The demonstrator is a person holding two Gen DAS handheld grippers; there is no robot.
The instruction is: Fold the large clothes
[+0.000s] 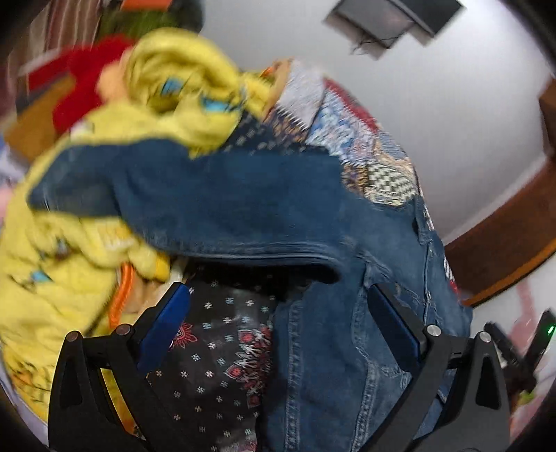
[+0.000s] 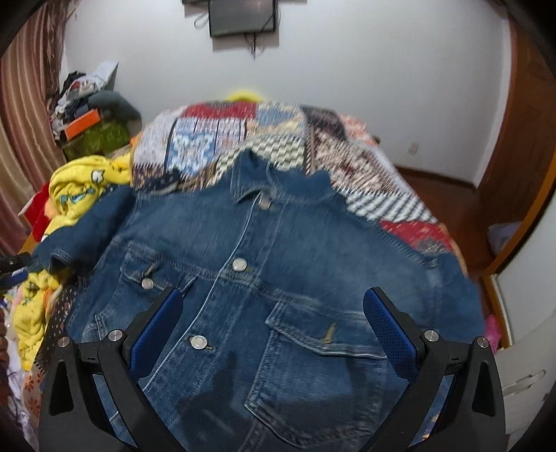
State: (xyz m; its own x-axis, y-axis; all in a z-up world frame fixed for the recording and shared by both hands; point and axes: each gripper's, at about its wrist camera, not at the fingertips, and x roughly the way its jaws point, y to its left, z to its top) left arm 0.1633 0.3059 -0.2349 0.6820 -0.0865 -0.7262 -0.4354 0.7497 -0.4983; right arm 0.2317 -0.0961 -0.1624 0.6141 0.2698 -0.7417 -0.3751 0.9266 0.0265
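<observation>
white wall (image 2: 347, 69) | wall TV (image 2: 242, 15) | striped curtain (image 2: 24, 114) | wood floor (image 2: 451, 194)

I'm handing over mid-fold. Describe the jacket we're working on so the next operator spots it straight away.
Find the bed covered by the patchwork quilt, below the dark screen on the white wall. Spread face-up on its near end is the denim jacket, collar towards the wall. It is the only blue denim piece, with silver buttons and flap chest pockets, unlike the crumpled yellow garment beside its sleeve.

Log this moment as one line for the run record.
phase: laying out | item: blue denim jacket front-up, buttoned, on patchwork bedspread | left gripper: open | right gripper: open
</observation>
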